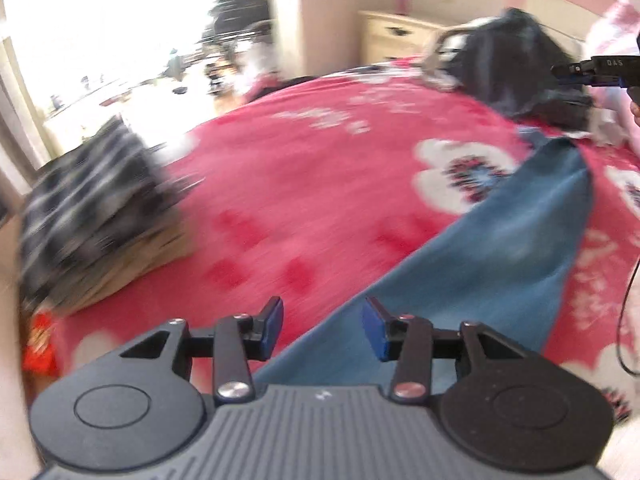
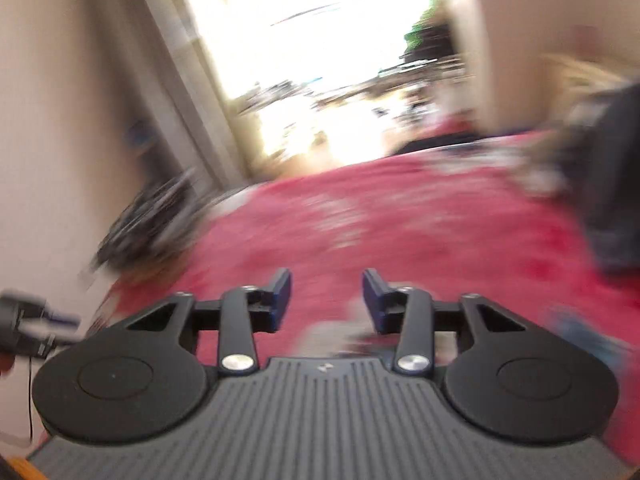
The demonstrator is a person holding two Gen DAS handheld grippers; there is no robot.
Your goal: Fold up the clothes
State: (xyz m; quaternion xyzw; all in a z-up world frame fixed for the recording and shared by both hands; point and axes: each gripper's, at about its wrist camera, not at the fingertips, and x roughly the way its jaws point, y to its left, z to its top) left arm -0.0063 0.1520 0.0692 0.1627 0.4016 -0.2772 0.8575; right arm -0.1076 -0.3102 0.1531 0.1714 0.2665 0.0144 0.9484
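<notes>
Two grippers, both with jaws spread apart and nothing between the blue pads. Both views motion-blurred, right wrist view heavily.

Left gripper hovers low over the red floral bedspread, at 6 o'clock in its own view. Blue garment lies flat on the bedspread, running from just under the right-hand pad out toward 2 o'clock; its near edge passes below the gripper body. Cannot tell if the pad touches the cloth.

Folded pile sits at 9 o'clock near the bed edge: dark striped item on top, tan one beneath. Dark heap of clothes at 1 o'clock, at the far side of the bed. Cream dresser behind it at 12 o'clock. Pink pillow or bedding at the 2 o'clock edge, too cropped to tell.

Right gripper shows at 2 o'clock in the left wrist view, black body with white letters "DAS" readable. No other writing legible.

Right wrist view: right gripper above the bedspread, bright window at 12 o'clock, dark heap at 3 o'clock, folded pile smeared at 9 o'clock, left gripper visible at 8 o'clock edge.
</notes>
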